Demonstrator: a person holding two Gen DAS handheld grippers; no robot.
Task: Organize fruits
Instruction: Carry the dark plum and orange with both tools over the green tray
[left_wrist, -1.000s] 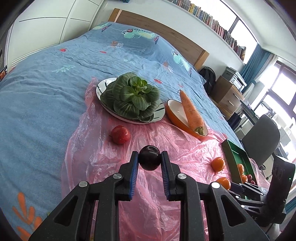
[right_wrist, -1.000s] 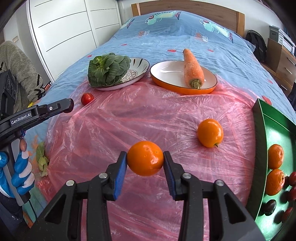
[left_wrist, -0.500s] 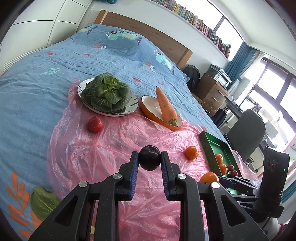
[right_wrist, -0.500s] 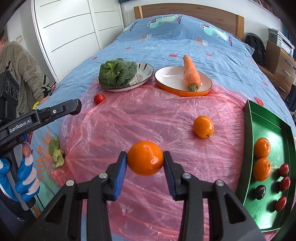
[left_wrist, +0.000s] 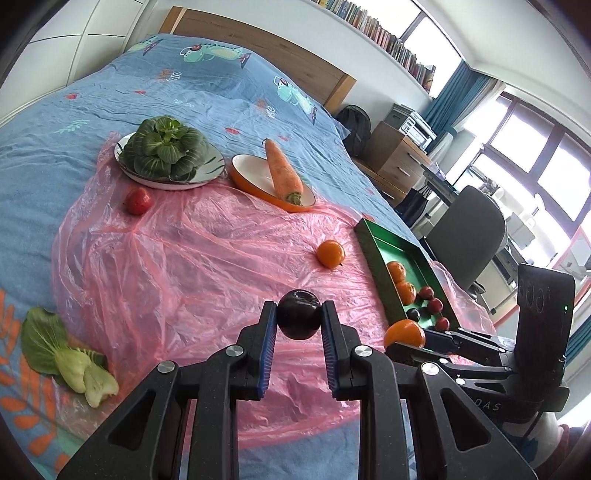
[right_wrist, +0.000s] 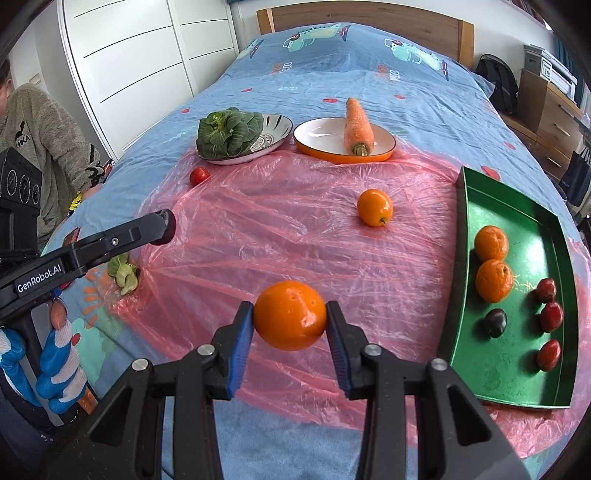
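In the left wrist view the left gripper (left_wrist: 298, 319) has its jaws clamped on a dark plum (left_wrist: 298, 318), carried clear above the pink plastic sheet (left_wrist: 207, 266) that covers part of the bed (left_wrist: 184, 92). Off to the right lies the green tray (left_wrist: 373, 245) with oranges and small red and dark fruits already in it, and just in front of it the right gripper (left_wrist: 406, 338) comes in from the side with an orange (left_wrist: 404, 332) at its tip. This view also gives a loose orange (left_wrist: 331, 253) on the sheet, a red fruit (left_wrist: 138, 201) near the plate of bok choy (left_wrist: 166, 155), a carrot (left_wrist: 282, 171) on its orange plate (left_wrist: 255, 177), and a torn bok choy piece (left_wrist: 70, 360) at the sheet's left edge — plus the room's window side, which the other camera misses. In the right wrist view the jaws grip the orange squarely, held above the sheet with the tray well to the right; here the tray's inside shows plainly — two oranges at the near end, red fruits and one dark plum farther in — and a gloved hand (right_wrist: 55, 354) on the left gripper's handle, a person in a grey top behind. The step in hand looks like carrying both fruits to the tray; the next move calls for swinging right, lowering each beside its own kind and opening without knocking the fruit already there.
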